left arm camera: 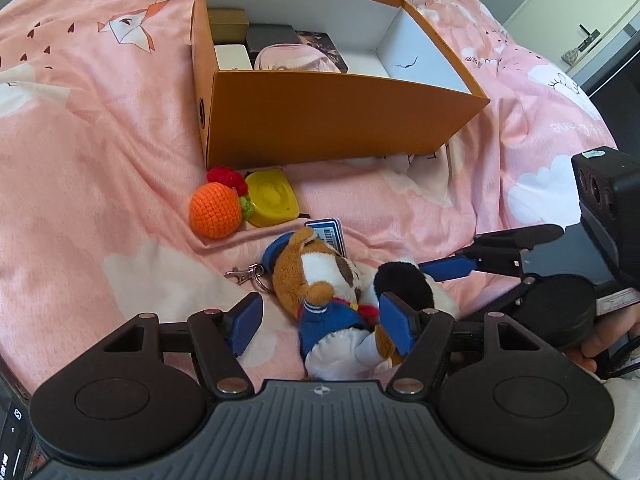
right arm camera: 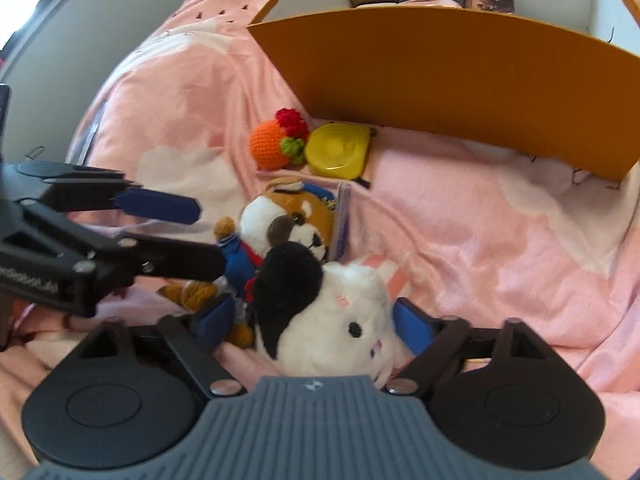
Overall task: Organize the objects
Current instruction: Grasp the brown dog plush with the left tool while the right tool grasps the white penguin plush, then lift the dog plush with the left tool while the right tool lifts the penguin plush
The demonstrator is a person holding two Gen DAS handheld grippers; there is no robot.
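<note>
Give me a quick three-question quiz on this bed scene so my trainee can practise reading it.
1. True or false: the orange box is empty.
2. Which toy lies between the fingers of the right claw? A) the crochet orange B) the black-and-white plush C) the yellow case
3. Which claw straddles the brown sailor plush?

Key:
1. False. Several small boxes sit inside it.
2. B
3. The left claw.
</note>
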